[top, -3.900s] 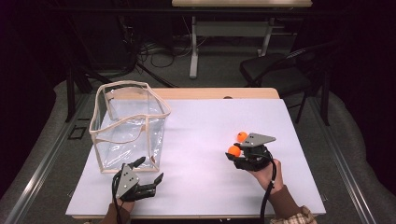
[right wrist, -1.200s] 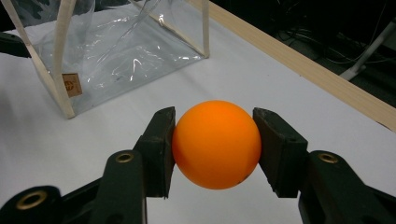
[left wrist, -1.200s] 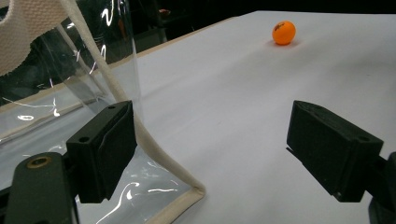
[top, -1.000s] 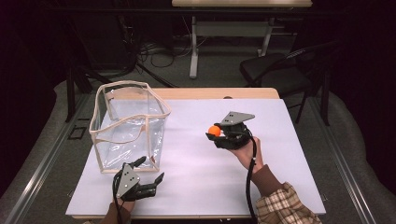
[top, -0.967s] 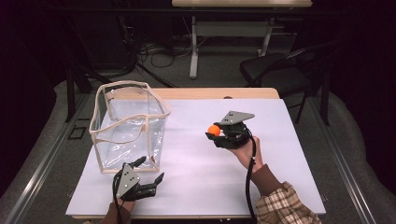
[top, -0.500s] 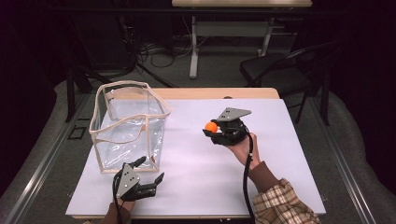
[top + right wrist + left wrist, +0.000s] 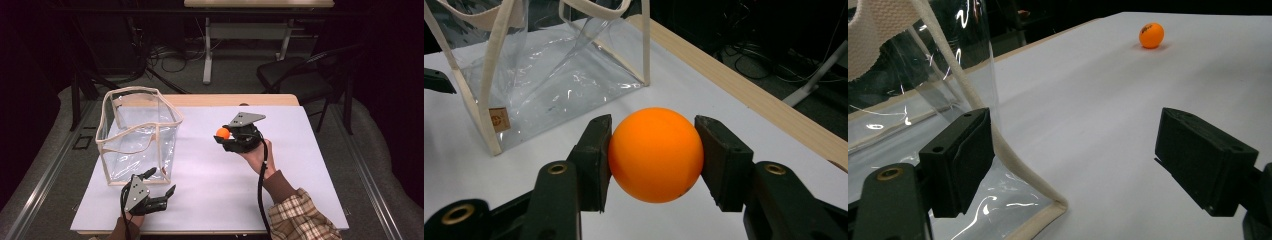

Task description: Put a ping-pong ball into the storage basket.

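Note:
An orange ball (image 7: 655, 155) sits squeezed between the two black jaws of my right gripper (image 7: 653, 142), held above the white table. From above, that ball (image 7: 222, 133) shows at the front of the right gripper (image 7: 223, 136), right of a clear plastic bag (image 7: 137, 135) with cream trim. The bag (image 7: 549, 65) stands upright with its mouth open. My left gripper (image 7: 161, 181) rests near the table's front edge, open, just in front of the bag's near corner (image 7: 1048, 210). A second orange ball (image 7: 1151, 35) lies on the table far ahead of the left gripper (image 7: 1073, 145).
The white table top (image 7: 210, 195) has a wooden strip (image 7: 235, 100) along its far edge. Behind it are a dark chair (image 7: 295, 75), a table leg and floor cables. A black cable (image 7: 261, 185) trails from the right gripper along the plaid sleeve.
My right gripper has carried the orange ball left and a little farther up the table, toward the bag. The left gripper has stayed where it was.

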A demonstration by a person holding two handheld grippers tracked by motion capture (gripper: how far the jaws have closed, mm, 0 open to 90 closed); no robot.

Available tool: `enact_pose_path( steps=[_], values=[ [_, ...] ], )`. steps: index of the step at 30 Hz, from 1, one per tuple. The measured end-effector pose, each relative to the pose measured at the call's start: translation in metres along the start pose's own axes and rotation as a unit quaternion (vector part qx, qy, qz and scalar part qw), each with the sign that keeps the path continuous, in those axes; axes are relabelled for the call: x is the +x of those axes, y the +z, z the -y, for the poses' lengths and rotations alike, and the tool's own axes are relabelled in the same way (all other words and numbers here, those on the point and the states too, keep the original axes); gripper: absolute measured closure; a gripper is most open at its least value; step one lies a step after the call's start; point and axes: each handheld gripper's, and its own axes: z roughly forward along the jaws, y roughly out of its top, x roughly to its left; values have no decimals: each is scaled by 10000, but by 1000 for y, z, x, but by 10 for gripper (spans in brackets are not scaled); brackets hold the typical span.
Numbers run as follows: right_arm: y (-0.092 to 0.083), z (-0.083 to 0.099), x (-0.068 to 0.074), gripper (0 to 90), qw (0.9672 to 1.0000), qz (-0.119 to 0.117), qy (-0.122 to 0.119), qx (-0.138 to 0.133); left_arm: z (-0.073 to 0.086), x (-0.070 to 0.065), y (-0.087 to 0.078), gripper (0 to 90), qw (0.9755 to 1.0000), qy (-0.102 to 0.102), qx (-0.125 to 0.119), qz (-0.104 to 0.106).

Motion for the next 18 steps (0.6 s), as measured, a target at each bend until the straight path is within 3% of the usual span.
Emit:
enact_pose_path(
  steps=[18],
  values=[
    [9,-18,2,511,9999,-109,-85,-94,0,-1,0,157,10000,15,1,21]
  ],
)
